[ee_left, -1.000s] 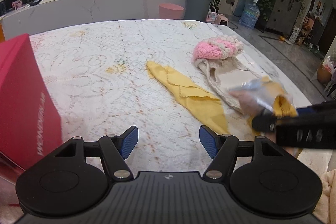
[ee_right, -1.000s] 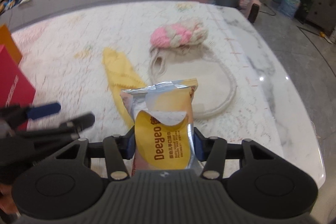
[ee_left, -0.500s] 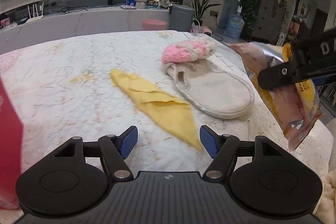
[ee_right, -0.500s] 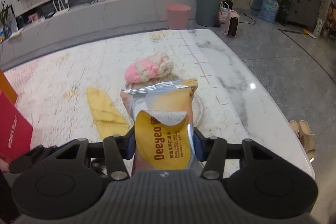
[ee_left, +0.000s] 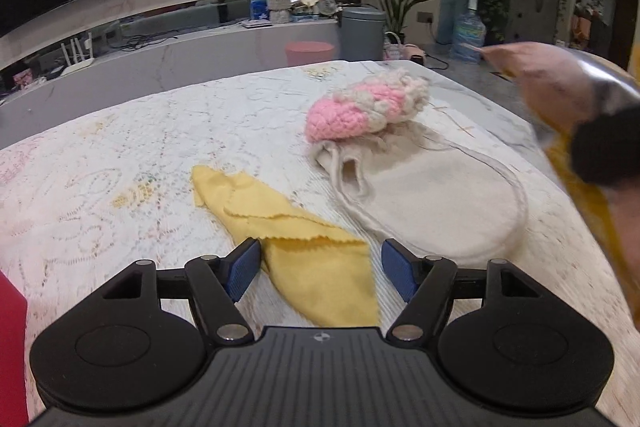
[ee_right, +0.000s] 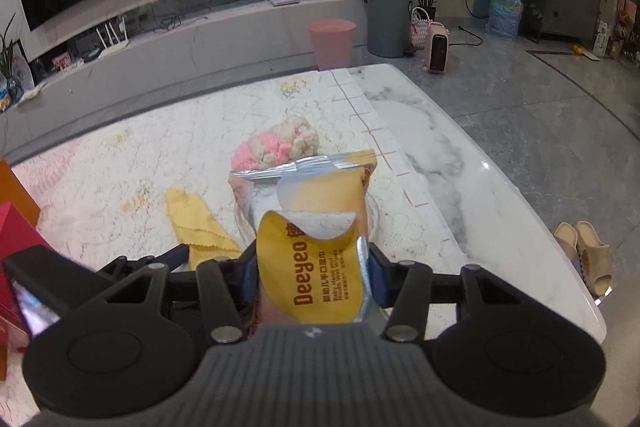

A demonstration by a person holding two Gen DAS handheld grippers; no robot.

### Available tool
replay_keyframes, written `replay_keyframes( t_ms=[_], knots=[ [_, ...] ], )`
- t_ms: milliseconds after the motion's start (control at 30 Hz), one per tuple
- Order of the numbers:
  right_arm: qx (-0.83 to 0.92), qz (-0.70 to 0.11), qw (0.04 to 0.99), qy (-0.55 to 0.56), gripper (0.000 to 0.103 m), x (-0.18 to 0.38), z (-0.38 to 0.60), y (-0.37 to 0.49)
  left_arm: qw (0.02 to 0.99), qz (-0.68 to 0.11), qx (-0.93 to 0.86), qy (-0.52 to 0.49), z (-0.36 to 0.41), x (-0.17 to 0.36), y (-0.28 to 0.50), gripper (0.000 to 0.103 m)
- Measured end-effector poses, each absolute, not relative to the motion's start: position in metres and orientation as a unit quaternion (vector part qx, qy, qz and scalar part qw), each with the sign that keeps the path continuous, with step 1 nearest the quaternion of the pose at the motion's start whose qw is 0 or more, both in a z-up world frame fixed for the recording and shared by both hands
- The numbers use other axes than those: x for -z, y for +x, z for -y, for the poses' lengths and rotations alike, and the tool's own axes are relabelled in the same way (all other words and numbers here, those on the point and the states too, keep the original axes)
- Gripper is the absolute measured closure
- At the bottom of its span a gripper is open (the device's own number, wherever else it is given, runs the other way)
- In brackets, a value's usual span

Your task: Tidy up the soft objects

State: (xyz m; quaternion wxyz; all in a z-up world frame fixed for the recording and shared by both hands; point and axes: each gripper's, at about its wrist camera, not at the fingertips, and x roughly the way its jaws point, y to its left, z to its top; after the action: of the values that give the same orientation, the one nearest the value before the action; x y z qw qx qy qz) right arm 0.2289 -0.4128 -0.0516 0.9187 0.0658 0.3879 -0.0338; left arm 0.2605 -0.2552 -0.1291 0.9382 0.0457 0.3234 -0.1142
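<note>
My right gripper [ee_right: 312,277] is shut on a yellow and silver wet wipes pack [ee_right: 308,227] and holds it high above the table; the pack also shows at the right edge of the left wrist view [ee_left: 576,115]. My left gripper [ee_left: 320,269] is open and empty, low over the near end of a yellow cloth [ee_left: 288,227], which also shows in the right wrist view [ee_right: 192,219]. A pink and cream knitted piece [ee_left: 360,111] lies on a beige cloth bag [ee_left: 440,207]. It also shows beyond the pack in the right wrist view [ee_right: 276,145].
A white lace cloth [ee_left: 120,187] covers the table; bare marble [ee_right: 460,163] runs along the right side. A red box [ee_right: 16,239] and an orange box [ee_right: 16,191] stand at the left. Slippers [ee_right: 588,255] lie on the floor.
My right gripper has lifted the wipes pack higher and back from the table. My left gripper has moved forward and right, now over the yellow cloth; the red box has slid out of its view.
</note>
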Motion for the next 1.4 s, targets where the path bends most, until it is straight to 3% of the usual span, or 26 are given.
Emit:
replay_keyframes(
  t_ms=[133, 200, 300, 333, 367, 433, 733, 933, 1100, 1167, 1267, 1400],
  knots=[
    [0.039, -0.391, 0.917, 0.067, 0.051, 0.054, 0.414, 0.230, 0.941, -0.323, 0.087, 0.040, 0.253, 0.130, 0.268, 0.016],
    [0.041, -0.395, 0.916, 0.058, 0.051, 0.056, 0.412, 0.231, 0.941, -0.327, 0.080, 0.032, 0.250, 0.129, 0.268, 0.023],
    [0.043, -0.401, 0.914, 0.047, 0.051, 0.058, 0.409, 0.232, 0.940, -0.326, 0.092, 0.035, 0.246, 0.127, 0.260, 0.049],
    [0.043, -0.402, 0.913, 0.047, 0.051, 0.059, 0.409, 0.233, 0.939, -0.328, 0.096, 0.037, 0.244, 0.125, 0.257, 0.062],
    [0.043, -0.403, 0.913, 0.047, 0.051, 0.059, 0.409, 0.234, 0.938, -0.333, 0.096, 0.034, 0.241, 0.124, 0.255, 0.083],
    [0.045, -0.404, 0.912, 0.050, 0.051, 0.059, 0.409, 0.234, 0.934, -0.346, 0.087, 0.028, 0.236, 0.121, 0.252, 0.097],
    [0.048, -0.402, 0.913, 0.058, 0.051, 0.058, 0.413, 0.234, 0.919, -0.374, 0.118, 0.037, 0.211, 0.114, 0.197, 0.098],
    [0.044, -0.402, 0.913, 0.055, 0.051, 0.057, 0.408, 0.233, 0.908, -0.397, 0.126, -0.034, 0.186, 0.112, 0.160, 0.097],
    [0.034, -0.400, 0.914, 0.051, 0.051, 0.055, 0.407, 0.230, 0.923, -0.353, 0.151, -0.030, 0.186, 0.119, 0.142, 0.074],
    [0.034, -0.400, 0.914, 0.051, 0.051, 0.055, 0.407, 0.230, 0.922, -0.352, 0.159, -0.039, 0.189, 0.118, 0.148, 0.056],
    [0.035, -0.402, 0.913, 0.060, 0.051, 0.056, 0.410, 0.230, 0.920, -0.359, 0.150, -0.041, 0.196, 0.117, 0.165, 0.049],
    [0.039, -0.404, 0.912, 0.061, 0.051, 0.057, 0.413, 0.231, 0.926, -0.354, 0.131, -0.026, 0.204, 0.121, 0.183, 0.049]
  ],
)
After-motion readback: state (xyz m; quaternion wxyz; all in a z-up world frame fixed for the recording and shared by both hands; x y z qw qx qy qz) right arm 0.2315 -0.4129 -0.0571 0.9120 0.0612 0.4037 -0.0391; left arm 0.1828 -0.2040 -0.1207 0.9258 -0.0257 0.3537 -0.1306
